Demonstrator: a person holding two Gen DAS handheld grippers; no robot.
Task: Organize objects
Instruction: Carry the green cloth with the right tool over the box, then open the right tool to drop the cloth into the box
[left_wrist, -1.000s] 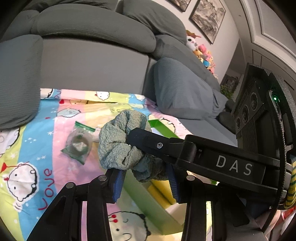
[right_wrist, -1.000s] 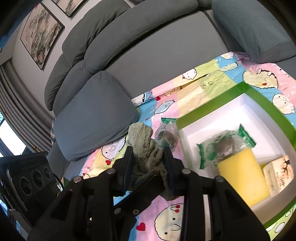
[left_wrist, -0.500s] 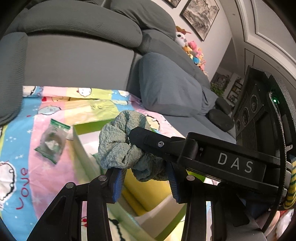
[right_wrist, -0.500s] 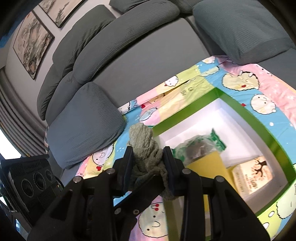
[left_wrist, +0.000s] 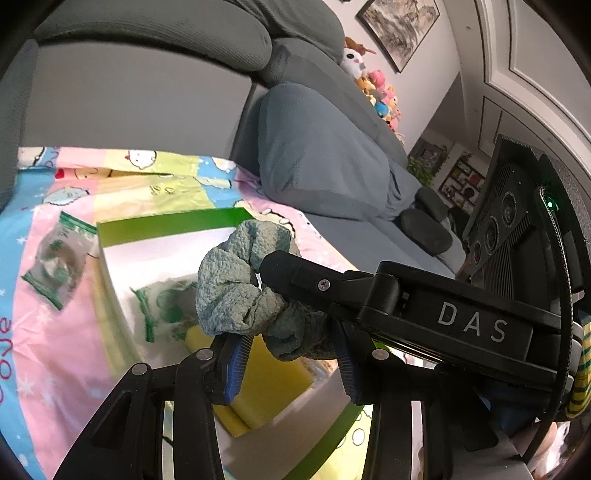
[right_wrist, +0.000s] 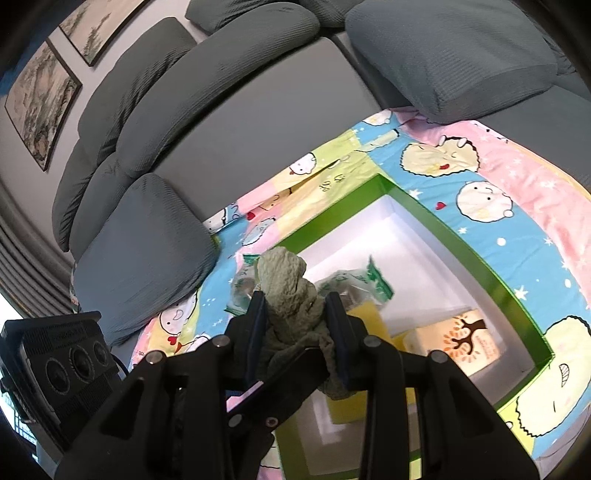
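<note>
A crumpled grey-green cloth (left_wrist: 236, 291) hangs in the air with both grippers shut on it. In the left wrist view my left gripper (left_wrist: 291, 350) pinches its lower part between blue pads, and the right gripper's black finger (left_wrist: 295, 277) crosses in from the right and presses into the cloth. In the right wrist view my right gripper (right_wrist: 295, 321) clamps the cloth (right_wrist: 288, 284) from both sides. Below lies a green-rimmed white box (right_wrist: 461, 243) with a yellow sponge (left_wrist: 273, 373), a green-and-white packet (left_wrist: 162, 299) and a tree-print carton (right_wrist: 469, 339).
A second green-and-white packet (left_wrist: 55, 258) lies outside the box on the cartoon-print sheet (right_wrist: 517, 177). Grey sofa backs and cushions (right_wrist: 443, 55) ring the sheet. Soft toys (left_wrist: 373, 88) sit on the sofa at the far right.
Both grippers have carried the cloth sideways from above the sheet to above the box. The loose packet has slid towards the left edge of the left wrist view. Both grips are unchanged.
</note>
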